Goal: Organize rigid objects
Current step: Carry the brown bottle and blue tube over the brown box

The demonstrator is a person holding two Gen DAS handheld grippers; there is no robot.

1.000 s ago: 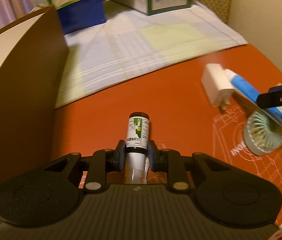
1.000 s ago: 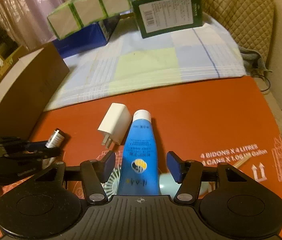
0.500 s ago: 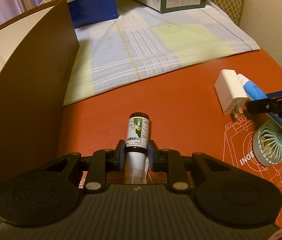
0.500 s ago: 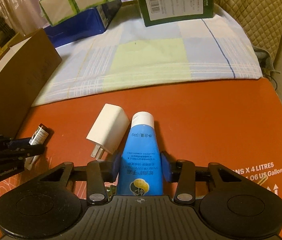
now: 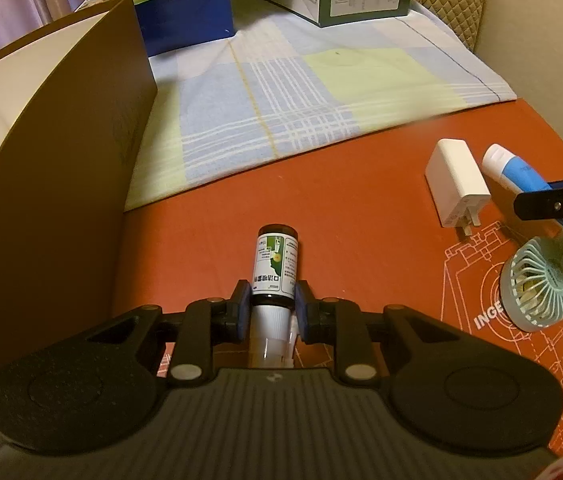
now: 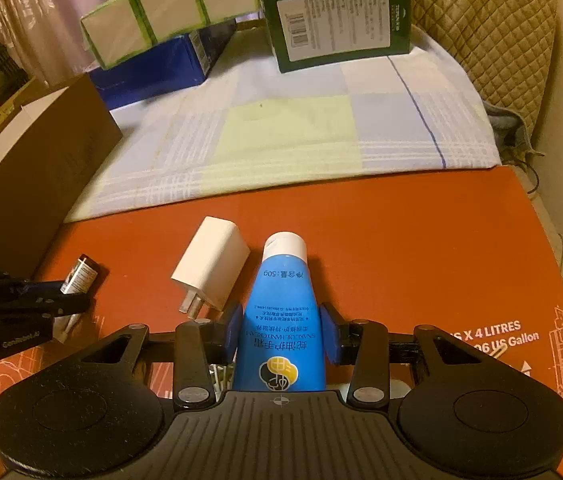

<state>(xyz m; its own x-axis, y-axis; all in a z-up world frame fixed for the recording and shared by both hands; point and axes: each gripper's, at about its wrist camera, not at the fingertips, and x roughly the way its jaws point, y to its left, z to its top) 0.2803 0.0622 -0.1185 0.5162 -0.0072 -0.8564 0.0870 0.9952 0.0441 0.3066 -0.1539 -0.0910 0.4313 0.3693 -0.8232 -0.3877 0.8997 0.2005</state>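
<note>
Both grippers loaded over the red table (image 5: 361, 208).
Your left gripper (image 5: 270, 308) grasps the small dark glass bottle (image 5: 275, 268) near its neck, fragile; your right gripper (image 6: 281, 330) pinches the soft blue plastic tube (image 6: 283, 312) mid-body.

Checked cloth (image 6: 289, 136) — boxes (image 6: 337, 20) behind

"X 4 LITRES" on orange mat (image 6: 421, 240)

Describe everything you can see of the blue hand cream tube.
The blue hand cream tube looks like soft plastic, with a white screw cap pointing away from the camera, printed Chinese text and a yellow-and-dark logo near its wide end. It lies lengthwise between the right gripper jaws, which sit against its sides, beside the white charger plug over the orange cardboard.
</note>
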